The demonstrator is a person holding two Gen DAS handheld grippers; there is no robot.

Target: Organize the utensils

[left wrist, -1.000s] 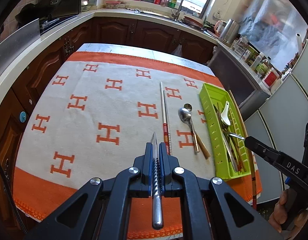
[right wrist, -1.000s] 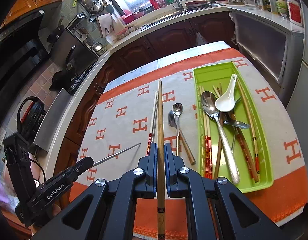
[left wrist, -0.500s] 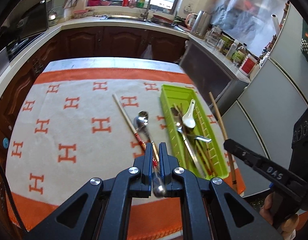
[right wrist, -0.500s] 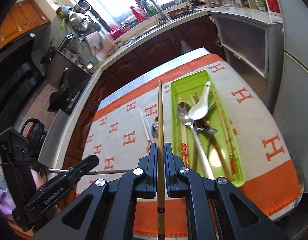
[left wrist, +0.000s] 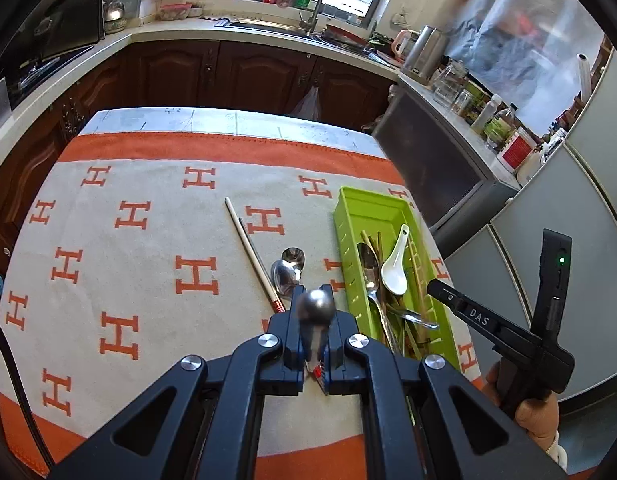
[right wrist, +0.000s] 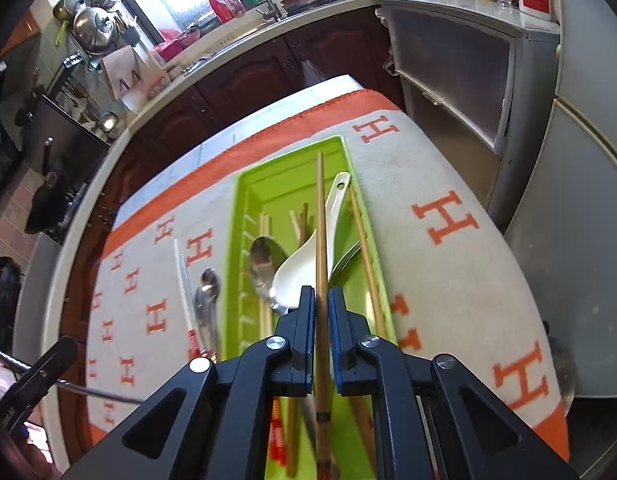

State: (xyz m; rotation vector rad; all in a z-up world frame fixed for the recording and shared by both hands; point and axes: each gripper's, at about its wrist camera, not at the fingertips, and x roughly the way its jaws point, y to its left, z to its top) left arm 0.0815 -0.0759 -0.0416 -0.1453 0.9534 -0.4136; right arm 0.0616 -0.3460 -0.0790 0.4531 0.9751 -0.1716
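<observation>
My right gripper [right wrist: 321, 292] hovers low over the green tray [right wrist: 233, 240]. Its jaws are opening, and a wooden chopstick [right wrist: 320, 208] runs between them with a thin gap on each side, lying lengthwise above the tray's contents. The tray holds a white ceramic spoon [right wrist: 296, 272], a metal spoon, a fork and several chopsticks. My left gripper [left wrist: 313, 300] is shut on a metal chopstick [left wrist: 317, 309] whose rounded end points at the camera. It hangs over the cloth just left of the tray [left wrist: 340, 216]. The right gripper [left wrist: 440, 292] shows at the tray's near right corner.
On the H-patterned cloth left of the tray lie a white chopstick with a red end [left wrist: 248, 248] and two metal spoons [left wrist: 286, 276]. A person's hand [left wrist: 536, 420] holds the right gripper's handle. Kitchen counters and cabinets surround the table; a grey fridge stands right.
Both grippers have moved right toward the tray. The right one has dropped over it and its jaws have parted slightly around the wooden chopstick. The metal chopstick has tilted end-on to the camera.
</observation>
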